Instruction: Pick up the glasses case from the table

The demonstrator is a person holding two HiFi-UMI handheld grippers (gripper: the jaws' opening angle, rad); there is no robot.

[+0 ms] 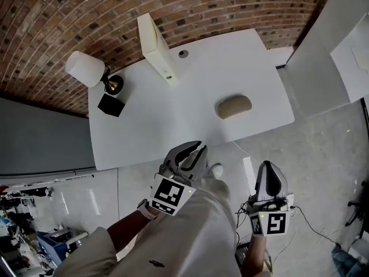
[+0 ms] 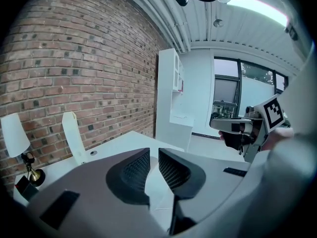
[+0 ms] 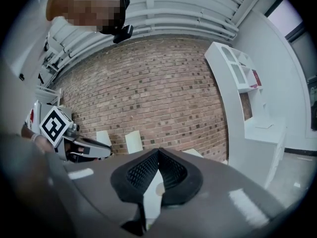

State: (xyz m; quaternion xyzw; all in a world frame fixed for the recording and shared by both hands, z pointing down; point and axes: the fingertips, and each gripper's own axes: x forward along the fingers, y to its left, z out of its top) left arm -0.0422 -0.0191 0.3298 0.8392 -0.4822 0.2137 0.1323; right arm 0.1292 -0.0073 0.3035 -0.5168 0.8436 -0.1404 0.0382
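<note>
So, table point(image 1: 173, 114): white, ahead of both tongs.
Left tongs point(image 1: 193, 149): jaws a sliver apart, nothing between them, just short of the table's near edge.
Right tongs point(image 1: 270, 167): clenched, empty, hanging further back.
Glasses case point(image 1: 233, 106): beige, lying on the table beyond the left tongs, to their right, untouched.
Progress: nothing done, I'd say; approach, grasp and lift all remain.
</note>
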